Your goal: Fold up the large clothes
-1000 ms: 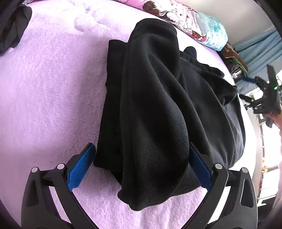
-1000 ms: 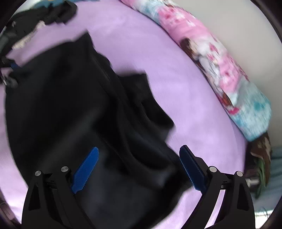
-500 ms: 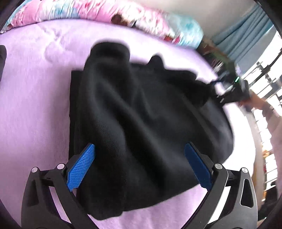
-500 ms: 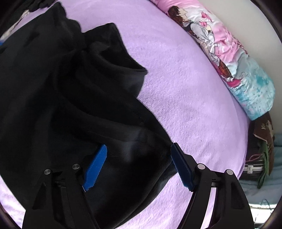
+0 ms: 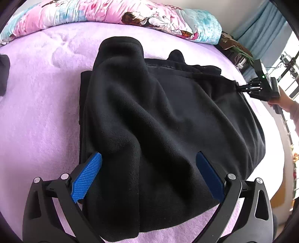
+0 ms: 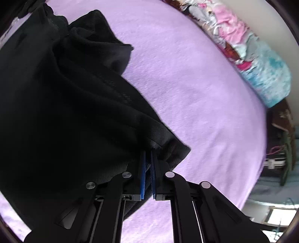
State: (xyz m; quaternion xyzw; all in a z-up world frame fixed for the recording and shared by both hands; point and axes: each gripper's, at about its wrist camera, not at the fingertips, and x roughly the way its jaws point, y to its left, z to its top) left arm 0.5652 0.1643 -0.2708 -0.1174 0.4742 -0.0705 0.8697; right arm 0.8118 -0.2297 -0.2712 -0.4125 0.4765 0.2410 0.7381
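A large black fleece garment (image 5: 158, 121) lies bunched and partly folded on a lilac bed cover (image 5: 37, 112). My left gripper (image 5: 149, 160) is open, its blue pads (image 5: 87, 173) wide apart over the near end of the garment. My right gripper (image 6: 148, 155) is shut on the garment's edge (image 6: 168, 147), its blue pads pressed together on the cloth. The right gripper also shows in the left wrist view (image 5: 243, 87), at the garment's far right corner. The garment (image 6: 65, 112) fills the left of the right wrist view.
A pink and blue printed pillow (image 5: 112, 13) runs along the far side of the bed, also in the right wrist view (image 6: 252, 52). Another dark cloth (image 5: 3, 72) lies at the left edge. Blue curtains (image 5: 265, 28) and clutter stand at the right.
My right gripper has closed onto the garment's edge; it was open before. My left gripper has swung right over the garment and stays open.
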